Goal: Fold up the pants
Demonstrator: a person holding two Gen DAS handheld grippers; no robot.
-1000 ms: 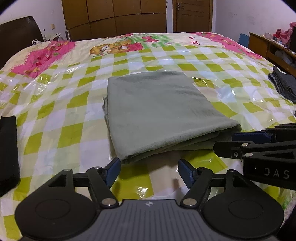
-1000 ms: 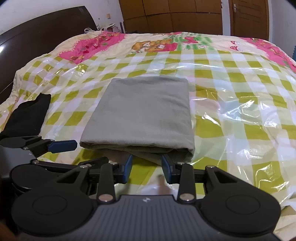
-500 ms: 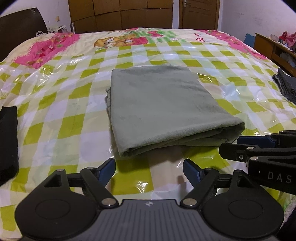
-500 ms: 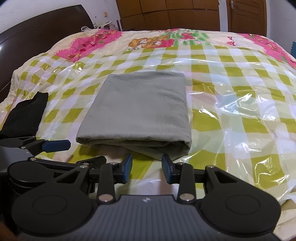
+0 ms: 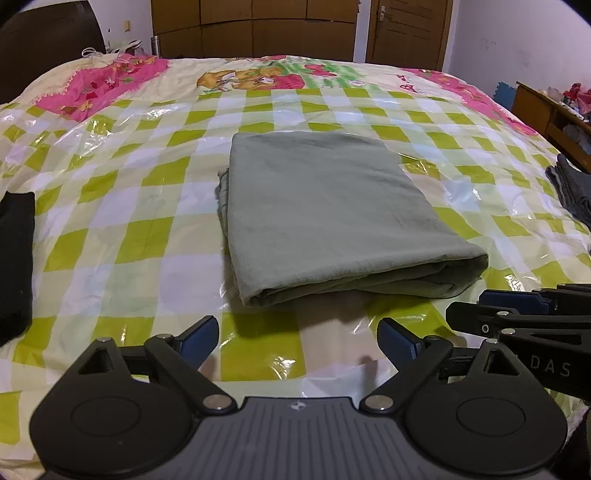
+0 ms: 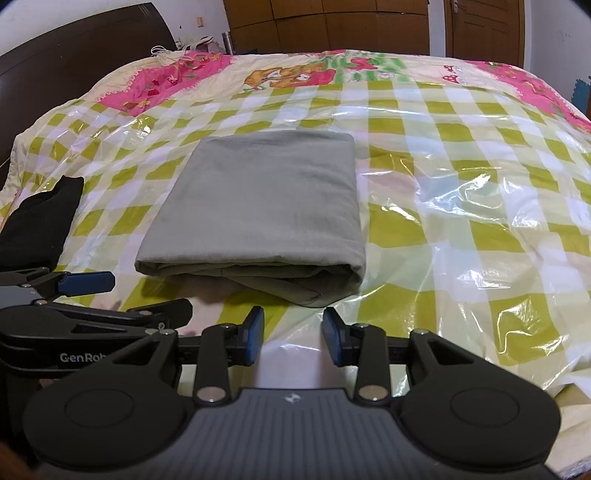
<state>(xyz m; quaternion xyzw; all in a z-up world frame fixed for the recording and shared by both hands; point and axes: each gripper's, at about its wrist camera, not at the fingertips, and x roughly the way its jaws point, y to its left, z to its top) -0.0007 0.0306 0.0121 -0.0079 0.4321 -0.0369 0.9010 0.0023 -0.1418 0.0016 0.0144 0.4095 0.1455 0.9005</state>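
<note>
The pants (image 5: 325, 214) lay folded in a neat rectangle mid-bed (image 5: 122, 206) (seemingly finished). Left gripper (image 5: 297, 338), its jaws just widened, and right gripper (image 6: 293, 336) both gaped, empty.

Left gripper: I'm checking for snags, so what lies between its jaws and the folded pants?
Only bare plastic sheet over the checked bedspread, seen in the left wrist view. The left gripper holds nothing, short of the folded pants.

- A home bedroom: a bed (image 5: 147, 229) under a checked quilt lies ahead of the hand-held gripper.
- A wooden wardrobe (image 5: 255, 26) and door (image 5: 406, 33) stand beyond.
</note>
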